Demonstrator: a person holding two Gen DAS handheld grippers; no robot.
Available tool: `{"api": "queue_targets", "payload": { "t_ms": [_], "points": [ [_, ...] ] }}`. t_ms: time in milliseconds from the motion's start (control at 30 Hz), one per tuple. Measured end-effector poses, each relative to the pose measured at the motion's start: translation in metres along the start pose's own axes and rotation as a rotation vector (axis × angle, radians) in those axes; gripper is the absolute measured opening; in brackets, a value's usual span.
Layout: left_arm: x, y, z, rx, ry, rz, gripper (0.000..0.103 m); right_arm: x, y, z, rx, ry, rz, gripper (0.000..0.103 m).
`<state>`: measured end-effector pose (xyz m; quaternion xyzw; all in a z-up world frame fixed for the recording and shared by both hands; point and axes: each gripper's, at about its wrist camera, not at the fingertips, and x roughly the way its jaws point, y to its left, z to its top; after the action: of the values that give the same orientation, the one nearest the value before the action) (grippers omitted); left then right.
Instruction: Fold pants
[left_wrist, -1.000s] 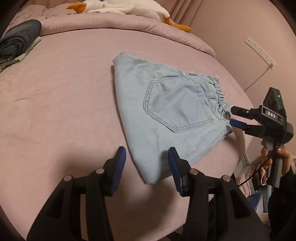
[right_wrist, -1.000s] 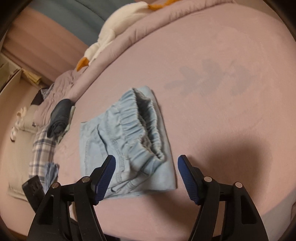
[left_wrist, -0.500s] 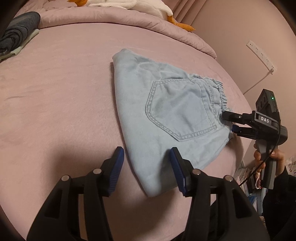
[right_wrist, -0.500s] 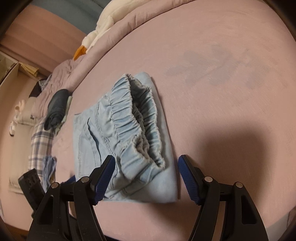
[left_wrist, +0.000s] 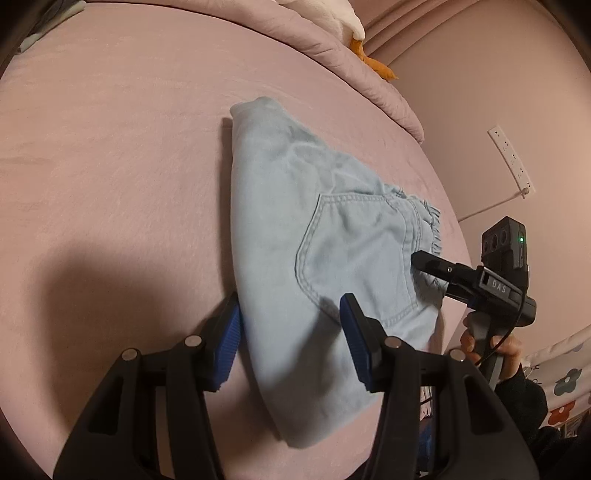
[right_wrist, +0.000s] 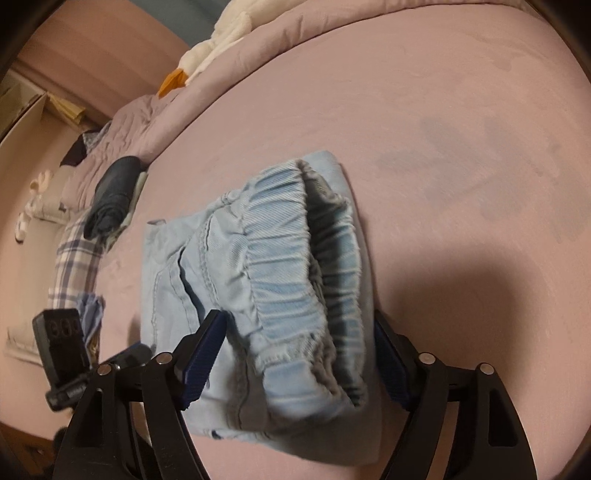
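Note:
Light blue denim pants (left_wrist: 325, 251) lie folded on the pink bed (left_wrist: 110, 184), back pocket up. My left gripper (left_wrist: 291, 325) stands open astride the near folded edge, one pad on the sheet beside the cloth and the other over it. In the right wrist view the elastic waistband (right_wrist: 291, 266) bulges between the pads of my right gripper (right_wrist: 299, 325), whose jaws are opening and not pressing on it. The left wrist view shows that right gripper (left_wrist: 430, 275) at the waistband end, a hand on its handle. My left gripper (right_wrist: 136, 352) shows low at the left.
A rolled pink quilt (left_wrist: 332, 48) and a white plush goose (left_wrist: 332, 14) lie along the far side. Dark folded clothes (right_wrist: 114, 192) and a plaid cloth (right_wrist: 74, 258) sit beyond the pants. The bed's edge runs close behind the waistband, below a wall socket strip (left_wrist: 511, 158).
Both grippers have closed in on the pants: the left now straddles the near edge, the right has slid around the waistband with its jaws wider apart.

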<state>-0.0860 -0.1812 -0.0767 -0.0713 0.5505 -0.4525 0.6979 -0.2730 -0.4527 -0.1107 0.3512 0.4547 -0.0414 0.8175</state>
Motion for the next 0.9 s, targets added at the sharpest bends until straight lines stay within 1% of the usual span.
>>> {"api": "queue_targets", "payload": {
  "t_ms": [300,900],
  "points": [
    [0.008,-0.005,0.009,0.025,0.012,0.000,0.052,0.005,0.004,0.007,-0.046,0.000,0.004,0.084],
    [0.012,-0.009,0.010,0.046,0.016,0.001,0.053,0.013,0.012,0.017,-0.117,-0.004,-0.017,0.088]
  ]
}}
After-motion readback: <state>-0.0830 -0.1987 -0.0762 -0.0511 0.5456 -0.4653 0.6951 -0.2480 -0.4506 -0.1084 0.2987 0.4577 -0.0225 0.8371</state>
